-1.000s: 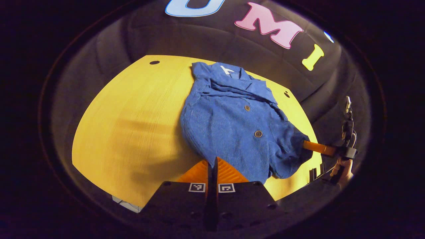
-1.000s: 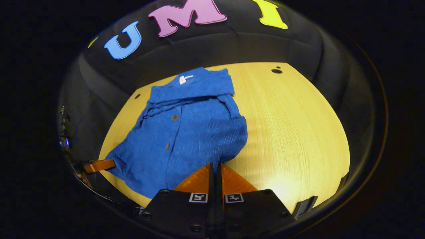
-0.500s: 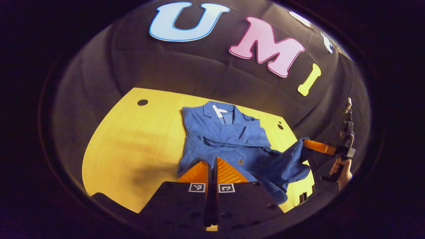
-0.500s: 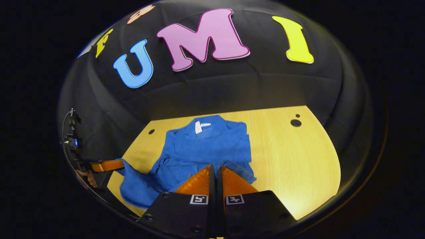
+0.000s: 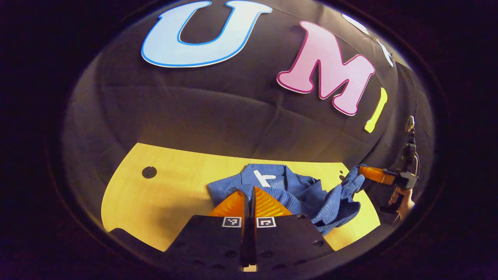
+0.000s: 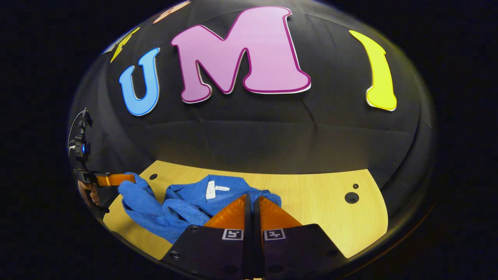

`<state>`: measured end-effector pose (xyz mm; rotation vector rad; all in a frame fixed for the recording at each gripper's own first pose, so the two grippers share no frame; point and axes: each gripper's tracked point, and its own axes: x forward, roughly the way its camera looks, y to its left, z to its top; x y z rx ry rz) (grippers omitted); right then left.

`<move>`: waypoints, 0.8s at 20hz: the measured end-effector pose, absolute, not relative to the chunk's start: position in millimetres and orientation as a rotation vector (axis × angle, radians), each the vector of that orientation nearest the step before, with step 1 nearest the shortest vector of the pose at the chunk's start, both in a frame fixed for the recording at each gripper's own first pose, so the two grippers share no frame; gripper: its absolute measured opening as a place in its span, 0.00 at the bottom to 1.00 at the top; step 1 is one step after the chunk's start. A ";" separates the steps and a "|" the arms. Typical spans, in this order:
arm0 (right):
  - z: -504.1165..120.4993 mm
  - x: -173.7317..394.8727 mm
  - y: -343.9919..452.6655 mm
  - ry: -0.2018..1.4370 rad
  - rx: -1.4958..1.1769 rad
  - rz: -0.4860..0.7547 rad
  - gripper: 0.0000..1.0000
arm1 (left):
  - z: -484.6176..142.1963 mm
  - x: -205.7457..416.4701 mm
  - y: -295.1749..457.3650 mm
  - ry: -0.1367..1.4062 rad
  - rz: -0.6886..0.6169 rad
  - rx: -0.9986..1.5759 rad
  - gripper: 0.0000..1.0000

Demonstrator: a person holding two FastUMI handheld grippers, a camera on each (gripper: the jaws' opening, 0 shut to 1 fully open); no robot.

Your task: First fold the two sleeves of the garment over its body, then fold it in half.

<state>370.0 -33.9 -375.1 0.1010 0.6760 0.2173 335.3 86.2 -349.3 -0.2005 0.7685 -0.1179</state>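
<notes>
A blue button-up jacket (image 5: 295,190) of ribbed, corduroy-like cloth lies on the pale wooden table (image 5: 171,186), toward its far edge near the black cloth wall (image 5: 218,112). Its collar end points at the wall, with a small white neck label (image 6: 210,189) showing just inside the collar. The near hem is raised off the table and carried over the body toward the collar, so the cloth is bunched and doubled rather than flat. In the left gripper view, the left gripper (image 5: 249,194) has its two fingers pressed together with blue cloth right at the tips, pinching one hem corner. In the right gripper view, the right gripper (image 6: 252,200) is closed the same way, its tips buried in the fabric at the other hem corner. Farther off in the left gripper view, the right gripper shows from the side with a hand (image 5: 404,198) on its handle, and a drooping fold of jacket hangs from its tips above the table. Round dark holes (image 6: 351,197) mark the bare tabletop to either side of the garment, which sits between them and well clear of the table's near edge.
</notes>
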 end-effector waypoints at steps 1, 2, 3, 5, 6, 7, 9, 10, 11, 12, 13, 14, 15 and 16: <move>-384.5 385.1 -34.5 0.667 0.086 0.213 0.00 | -360.5 351.2 88.2 0.750 -0.117 -0.177 0.00; -396.6 400.5 -34.9 0.661 0.061 0.207 0.04 | -369.5 368.7 88.8 0.720 -0.129 -0.169 0.00; -409.6 415.7 -35.6 0.648 0.032 0.205 0.04 | -377.7 387.0 82.8 0.676 -0.168 -0.201 0.00; -442.6 437.1 -35.8 0.663 0.004 0.196 0.00 | -399.6 416.6 88.2 0.619 -0.148 -0.246 0.00; -461.1 446.0 -37.6 0.670 -0.012 0.180 0.05 | -411.4 426.5 97.4 0.603 -0.108 -0.253 0.00; -477.2 452.0 -43.5 0.674 -0.037 0.152 0.04 | -423.8 435.8 102.4 0.594 -0.084 -0.256 0.02; -497.2 454.7 -45.9 0.685 -0.078 0.137 0.17 | -442.1 436.5 107.1 0.605 -0.058 -0.240 0.31; -504.2 452.7 -50.6 0.697 -0.118 0.126 0.24 | -450.2 433.1 111.3 0.630 -0.025 -0.214 0.57; -508.9 446.7 -54.0 0.708 -0.160 0.122 0.49 | -459.5 422.3 115.3 0.685 0.003 -0.187 0.84; -509.1 440.7 -55.6 0.701 -0.175 0.120 0.75 | -457.1 420.8 117.4 0.681 0.045 -0.158 0.84; -501.8 435.2 -53.5 0.675 -0.169 0.122 1.00 | -451.9 415.3 120.8 0.662 0.075 -0.130 0.84; -492.6 426.6 -49.7 0.651 -0.145 0.122 1.00 | -440.5 410.2 122.2 0.629 0.100 -0.115 0.85; -480.8 416.8 -48.3 0.622 -0.116 0.116 0.99 | -425.8 403.6 119.5 0.589 0.109 -0.109 0.84; -469.2 408.9 -50.0 0.594 -0.089 0.107 0.99 | -408.4 394.3 115.2 0.547 0.106 -0.104 0.84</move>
